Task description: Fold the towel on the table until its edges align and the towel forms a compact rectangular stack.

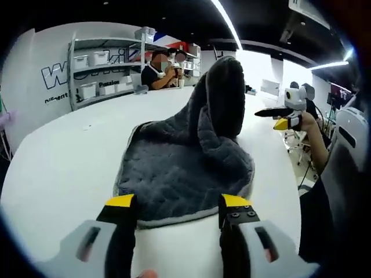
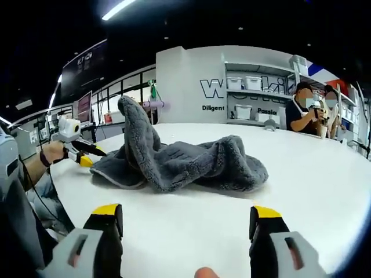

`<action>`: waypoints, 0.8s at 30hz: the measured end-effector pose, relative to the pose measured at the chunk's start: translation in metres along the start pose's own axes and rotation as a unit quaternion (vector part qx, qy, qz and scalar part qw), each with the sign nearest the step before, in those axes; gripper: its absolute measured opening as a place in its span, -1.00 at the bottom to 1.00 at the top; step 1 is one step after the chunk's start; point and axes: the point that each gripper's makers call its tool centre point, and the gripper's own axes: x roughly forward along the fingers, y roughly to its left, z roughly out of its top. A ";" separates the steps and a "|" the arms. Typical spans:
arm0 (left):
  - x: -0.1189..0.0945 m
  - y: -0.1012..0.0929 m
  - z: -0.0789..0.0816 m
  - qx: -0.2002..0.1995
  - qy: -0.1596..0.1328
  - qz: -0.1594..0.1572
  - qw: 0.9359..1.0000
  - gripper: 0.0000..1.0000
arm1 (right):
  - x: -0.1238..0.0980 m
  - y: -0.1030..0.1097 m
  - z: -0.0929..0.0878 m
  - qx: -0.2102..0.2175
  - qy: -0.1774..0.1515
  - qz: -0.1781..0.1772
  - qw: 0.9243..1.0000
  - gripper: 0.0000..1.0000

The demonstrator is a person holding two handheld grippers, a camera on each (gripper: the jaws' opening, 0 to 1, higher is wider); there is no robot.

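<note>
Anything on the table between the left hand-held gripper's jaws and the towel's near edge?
No. In the left gripper view, only bare white table lies between the left hand-held gripper, jaws apart, and the grey towel; that strip is narrow.

Your left gripper (image 1: 179,211): grey plastic body, black jaws, yellow tips, screws on the right jaw. Your right gripper (image 2: 185,220): same grey, black and yellow build. Dark wristband (image 2: 43,157); grey sleeve (image 2: 13,174).
</note>
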 end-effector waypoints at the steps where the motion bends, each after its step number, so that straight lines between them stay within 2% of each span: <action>1: 0.001 0.000 -0.001 0.000 0.002 -0.001 1.000 0.13 | 0.000 0.000 0.000 0.000 0.000 0.000 1.000 0.89; 10: 0.006 0.003 -0.010 -0.004 0.019 -0.004 1.000 -0.14 | 0.001 0.000 -0.001 0.005 -0.001 0.003 1.000 0.88; 17: 0.006 0.011 -0.010 -0.003 0.019 0.001 1.000 -0.31 | 0.003 -0.001 -0.003 0.006 0.001 0.004 1.000 0.87; 24: 0.006 0.029 -0.010 -0.011 0.015 0.023 1.000 -0.33 | 0.003 -0.001 -0.004 0.008 0.003 0.005 1.000 0.87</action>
